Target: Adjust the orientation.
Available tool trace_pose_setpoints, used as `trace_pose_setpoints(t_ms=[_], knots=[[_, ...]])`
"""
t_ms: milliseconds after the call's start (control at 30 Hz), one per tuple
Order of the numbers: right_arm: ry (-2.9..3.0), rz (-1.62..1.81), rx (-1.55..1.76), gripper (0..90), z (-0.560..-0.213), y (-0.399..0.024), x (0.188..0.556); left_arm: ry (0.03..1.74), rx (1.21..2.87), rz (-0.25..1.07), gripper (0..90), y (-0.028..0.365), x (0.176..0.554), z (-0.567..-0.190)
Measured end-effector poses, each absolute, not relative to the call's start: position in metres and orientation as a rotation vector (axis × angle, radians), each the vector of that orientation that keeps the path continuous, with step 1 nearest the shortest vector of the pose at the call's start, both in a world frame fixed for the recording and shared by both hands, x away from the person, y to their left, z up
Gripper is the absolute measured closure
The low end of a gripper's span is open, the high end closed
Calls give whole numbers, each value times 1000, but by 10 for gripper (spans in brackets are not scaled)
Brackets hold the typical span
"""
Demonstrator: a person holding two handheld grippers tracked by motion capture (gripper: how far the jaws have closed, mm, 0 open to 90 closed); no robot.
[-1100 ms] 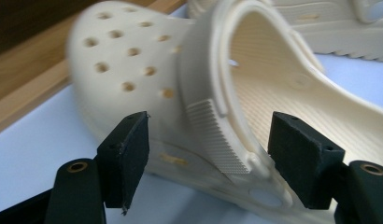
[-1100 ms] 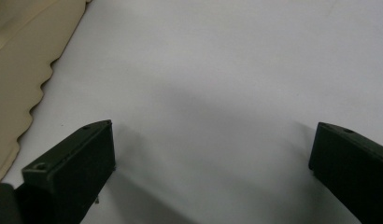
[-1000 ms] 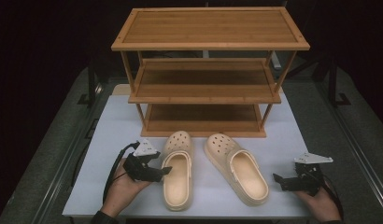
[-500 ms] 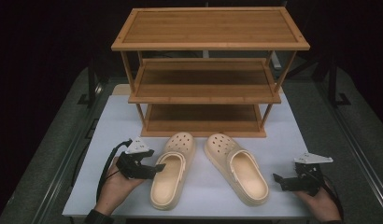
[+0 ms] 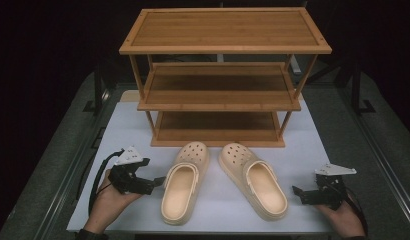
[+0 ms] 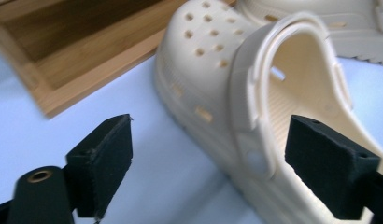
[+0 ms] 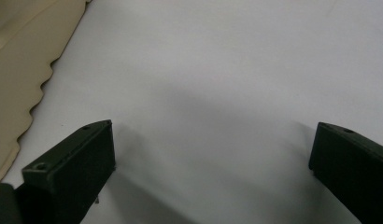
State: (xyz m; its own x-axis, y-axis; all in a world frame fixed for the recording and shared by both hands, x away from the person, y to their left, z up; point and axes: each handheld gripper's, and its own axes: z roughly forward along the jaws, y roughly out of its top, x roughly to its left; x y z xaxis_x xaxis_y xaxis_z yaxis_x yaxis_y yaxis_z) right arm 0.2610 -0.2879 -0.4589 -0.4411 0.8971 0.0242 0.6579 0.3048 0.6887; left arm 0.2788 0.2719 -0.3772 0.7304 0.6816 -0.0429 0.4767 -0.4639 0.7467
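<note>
Three-tier bamboo shoe rack (image 5: 220, 75) at the far side of the white table (image 5: 313, 150), taken here as the landmark; all its shelves are bare. Two cream perforated foam clogs lie on the table just in front of the rack's lowest shelf, toes toward it: the left clog (image 5: 183, 182) and the right clog (image 5: 253, 180), close together but apart. The left gripper (image 5: 155, 182) sits beside the left clog's outer heel; in the left gripper view its jaws stand wide apart and grip nothing, one jaw over the clog's opening and one outside its side wall, the wall between them. The right gripper (image 5: 299, 191) rests on bare table near the right clog's outer side, jaws likewise spread wide and empty. The likely step is seizing the left clog's side wall for transfer to the rack. For a sound grasp, seat the wall deep between the pads before closing; the soft foam will likely flex, so a shallow pinch could slip.
</note>
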Motion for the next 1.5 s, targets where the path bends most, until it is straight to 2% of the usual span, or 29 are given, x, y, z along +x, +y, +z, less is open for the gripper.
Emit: trace_pose_setpoints(t_ms=[100,133,467,800,1100,1267,1333,1400,1433,1467,1500], knots=[[2214,903,1393,0,-459,-288,261,904,2149,345,69,284,277,-380],[2213,903,1393,0,-459,-288,261,938,2157,375,16,291,276,-383],[2217,899,1396,0,-459,-288,261,1023,2270,453,0,319,271,-415],[2219,898,1400,0,-458,-288,262,1071,2295,452,0,328,273,-438],[2228,904,1403,5,-457,-289,262,1058,2217,422,0,336,270,-449],[2223,912,1422,79,-453,-294,261,1047,2197,435,0,337,268,-451],[2217,921,1431,136,-450,-296,260,1048,2195,435,0,337,268,-451],[2203,943,1429,143,-445,-298,259,1048,2195,436,0,337,267,-451],[2190,964,1430,161,-441,-299,257,1048,2195,436,0,337,267,-451],[2193,1008,1414,227,-436,-299,255,1048,2195,435,0,337,268,-451],[2193,1008,1414,227,-436,-299,255,1048,2195,435,0,337,268,-451]])
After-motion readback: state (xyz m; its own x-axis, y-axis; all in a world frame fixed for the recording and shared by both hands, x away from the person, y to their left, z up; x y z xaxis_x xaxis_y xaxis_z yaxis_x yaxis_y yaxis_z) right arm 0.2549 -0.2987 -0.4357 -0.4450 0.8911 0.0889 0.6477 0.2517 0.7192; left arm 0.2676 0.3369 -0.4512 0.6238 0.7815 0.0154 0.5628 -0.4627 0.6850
